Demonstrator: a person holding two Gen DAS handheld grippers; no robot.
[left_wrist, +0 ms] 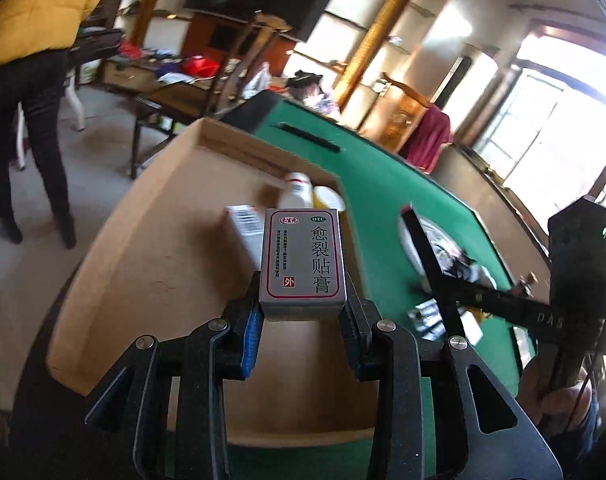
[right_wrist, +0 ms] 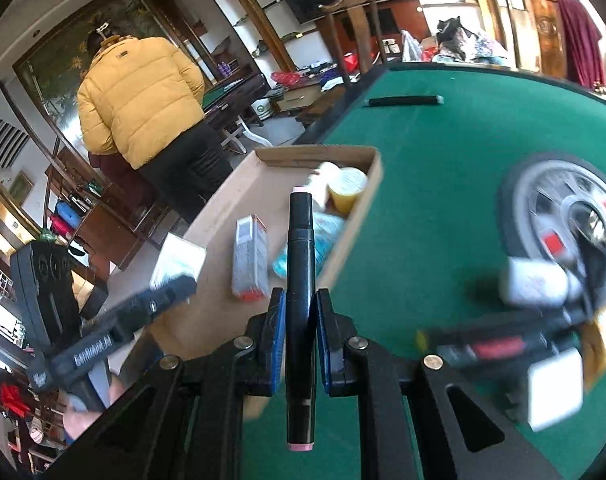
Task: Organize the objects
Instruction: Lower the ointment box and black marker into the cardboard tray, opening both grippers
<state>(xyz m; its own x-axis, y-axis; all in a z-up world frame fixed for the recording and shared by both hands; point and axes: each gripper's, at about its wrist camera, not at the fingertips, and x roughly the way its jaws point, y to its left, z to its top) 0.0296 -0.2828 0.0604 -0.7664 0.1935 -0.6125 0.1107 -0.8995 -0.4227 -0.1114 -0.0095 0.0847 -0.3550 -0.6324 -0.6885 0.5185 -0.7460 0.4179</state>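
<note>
Cardboard tray point(left_wrist: 151, 240), far contents blurred

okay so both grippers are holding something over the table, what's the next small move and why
Probably lower the left gripper and release the grey medicine box into the cardboard box: it already hangs above the box floor, beside the other medicine carton.

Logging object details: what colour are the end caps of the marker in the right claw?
Pale pink, on a black marker; clearest in the right wrist view.

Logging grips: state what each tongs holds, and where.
Left tongs: grey medicine box, by its near end. Right tongs: black marker, around mid-barrel.
</note>
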